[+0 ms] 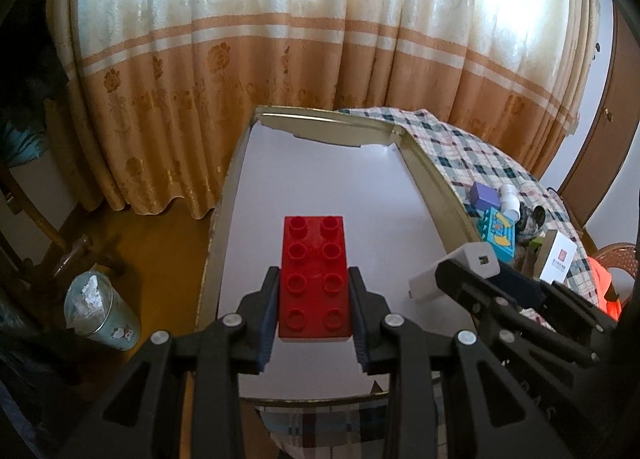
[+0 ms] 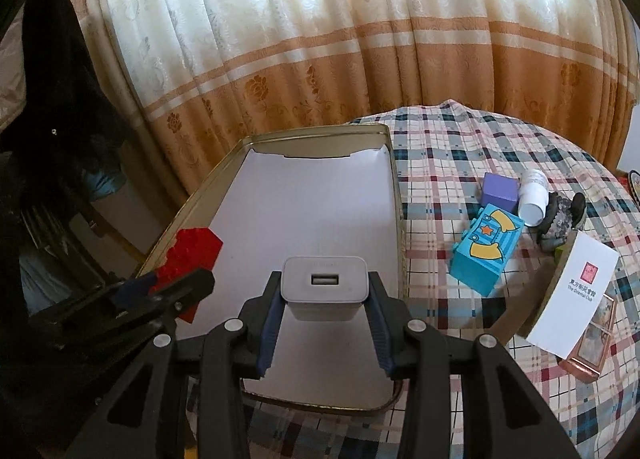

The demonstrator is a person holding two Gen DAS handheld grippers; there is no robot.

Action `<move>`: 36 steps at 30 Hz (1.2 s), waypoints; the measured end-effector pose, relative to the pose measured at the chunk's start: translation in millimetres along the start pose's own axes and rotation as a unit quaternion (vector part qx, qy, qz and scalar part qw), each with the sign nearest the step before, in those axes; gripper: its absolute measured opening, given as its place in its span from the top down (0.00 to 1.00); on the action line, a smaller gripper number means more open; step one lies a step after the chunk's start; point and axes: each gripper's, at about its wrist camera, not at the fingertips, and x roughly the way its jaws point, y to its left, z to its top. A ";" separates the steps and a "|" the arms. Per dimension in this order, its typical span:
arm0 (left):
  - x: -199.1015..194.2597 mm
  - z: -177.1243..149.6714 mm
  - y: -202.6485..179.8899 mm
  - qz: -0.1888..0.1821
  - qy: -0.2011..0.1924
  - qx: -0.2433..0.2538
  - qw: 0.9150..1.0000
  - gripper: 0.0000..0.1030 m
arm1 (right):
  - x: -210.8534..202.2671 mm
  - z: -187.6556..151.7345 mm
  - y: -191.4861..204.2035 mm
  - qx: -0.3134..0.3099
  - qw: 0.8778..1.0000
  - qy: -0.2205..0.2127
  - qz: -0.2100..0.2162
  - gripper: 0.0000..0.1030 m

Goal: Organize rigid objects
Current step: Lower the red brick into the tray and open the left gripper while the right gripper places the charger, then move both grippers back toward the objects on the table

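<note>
My left gripper [image 1: 314, 279] is shut on a red studded brick [image 1: 314, 259], held over the white-lined floor of a gold-rimmed tin tray [image 1: 430, 179]. In the right wrist view the same red brick [image 2: 192, 255] shows at the left, over the tray's left rim. My right gripper [image 2: 324, 287] is shut on a white USB charger block [image 2: 322, 283], port facing the camera, above the near part of the tray [image 2: 394, 179]. From the left wrist view the charger [image 1: 452, 271] and the right gripper [image 1: 444, 269] hang at the tray's right side.
On the checked tablecloth [image 2: 460, 131] right of the tray lie a purple cube [image 2: 499, 191], a white bottle [image 2: 534, 199], a blue printed block [image 2: 486, 251], a dark lumpy object [image 2: 560, 219] and a white card box [image 2: 572, 295]. A bin [image 1: 100, 311] stands on the floor at the left, before a curtain [image 1: 280, 39].
</note>
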 end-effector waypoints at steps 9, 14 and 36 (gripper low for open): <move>5.9 -2.9 2.0 0.024 0.018 0.001 1.000 0.70 | 7.3 7.5 2.3 -0.005 1.000 -0.002 0.003 0.57; 2.6 -2.0 6.8 0.029 0.024 -0.015 0.999 0.45 | 1.8 11.8 -3.3 0.013 0.999 -0.001 0.032 0.41; -37.5 -7.8 -16.5 0.047 -0.030 -0.012 0.998 0.07 | -78.3 -41.2 -81.3 0.099 0.989 -0.067 -0.082 0.33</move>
